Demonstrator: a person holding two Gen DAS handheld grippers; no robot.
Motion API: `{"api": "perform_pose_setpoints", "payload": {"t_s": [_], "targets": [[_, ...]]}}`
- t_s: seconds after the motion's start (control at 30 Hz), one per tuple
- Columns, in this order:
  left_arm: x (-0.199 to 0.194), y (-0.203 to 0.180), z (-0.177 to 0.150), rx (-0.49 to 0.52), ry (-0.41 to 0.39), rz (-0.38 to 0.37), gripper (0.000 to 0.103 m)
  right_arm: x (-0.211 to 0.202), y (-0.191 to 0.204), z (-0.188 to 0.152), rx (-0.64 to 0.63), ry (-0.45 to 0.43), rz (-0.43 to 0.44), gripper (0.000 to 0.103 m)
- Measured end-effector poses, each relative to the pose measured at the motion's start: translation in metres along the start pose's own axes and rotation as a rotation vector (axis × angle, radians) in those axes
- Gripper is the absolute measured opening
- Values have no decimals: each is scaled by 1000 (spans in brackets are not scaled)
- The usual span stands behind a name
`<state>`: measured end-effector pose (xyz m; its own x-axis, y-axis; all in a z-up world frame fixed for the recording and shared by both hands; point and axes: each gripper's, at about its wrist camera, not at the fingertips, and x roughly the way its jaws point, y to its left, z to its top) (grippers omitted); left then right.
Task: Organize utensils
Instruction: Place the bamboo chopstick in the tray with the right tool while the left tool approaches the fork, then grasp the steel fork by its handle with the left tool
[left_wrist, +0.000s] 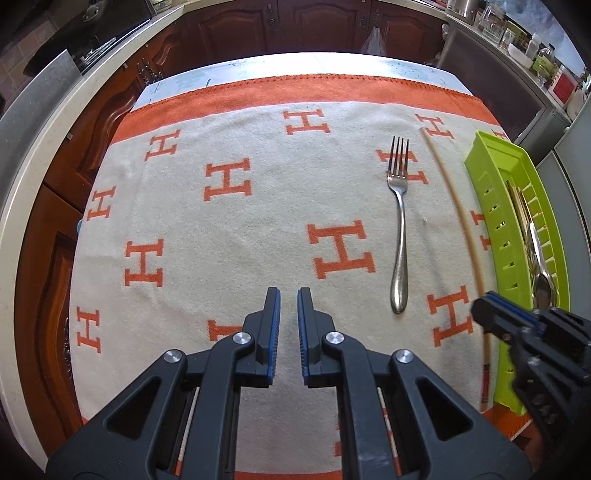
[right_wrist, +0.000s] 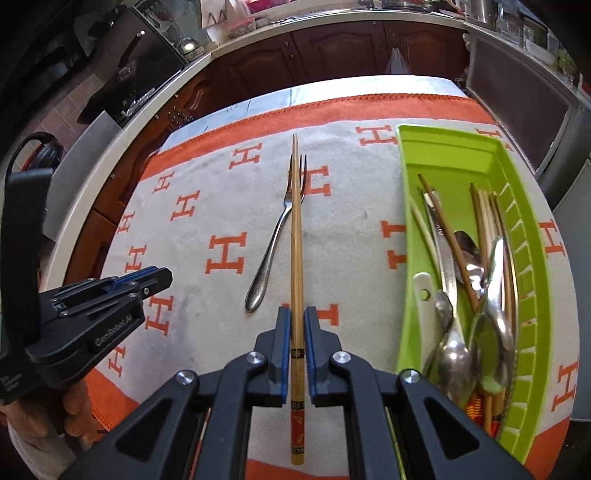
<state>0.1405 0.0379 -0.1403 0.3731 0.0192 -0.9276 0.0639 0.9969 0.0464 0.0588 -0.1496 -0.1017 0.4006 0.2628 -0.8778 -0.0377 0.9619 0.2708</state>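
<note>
The right gripper (right_wrist: 297, 318) is clamping a bamboo chopstick (right_wrist: 295, 236), which is pointing straight ahead between its pads. To its right, a green tray (right_wrist: 524, 236) is holding spoons (right_wrist: 452, 350), more chopsticks and a white-handled utensil. A fork (right_wrist: 275, 236) is lying on the cloth (right_wrist: 192, 280) just left of the chopstick. The left gripper (left_wrist: 288, 295) is sitting nearly closed, gripping nothing.

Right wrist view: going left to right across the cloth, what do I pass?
Left claw at the left edge → fork lying on the cloth → chopstick held in the right claw → green tray with spoons and more chopsticks in it.
</note>
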Motion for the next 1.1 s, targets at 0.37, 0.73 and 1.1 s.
{"api": "perform_pose_setpoints", "payload": {"t_s": [0.37, 0.73, 1.1], "targets": [[-48, -36, 28, 95, -107, -29, 7, -73, -74, 19, 105, -83, -75, 7], [23, -60, 67, 76, -41, -75, 29, -38, -129, 6, 189, 62, -125, 7], [67, -72, 73, 55, -29, -106, 29, -40, -132, -5, 214, 12, -90, 7]]}}
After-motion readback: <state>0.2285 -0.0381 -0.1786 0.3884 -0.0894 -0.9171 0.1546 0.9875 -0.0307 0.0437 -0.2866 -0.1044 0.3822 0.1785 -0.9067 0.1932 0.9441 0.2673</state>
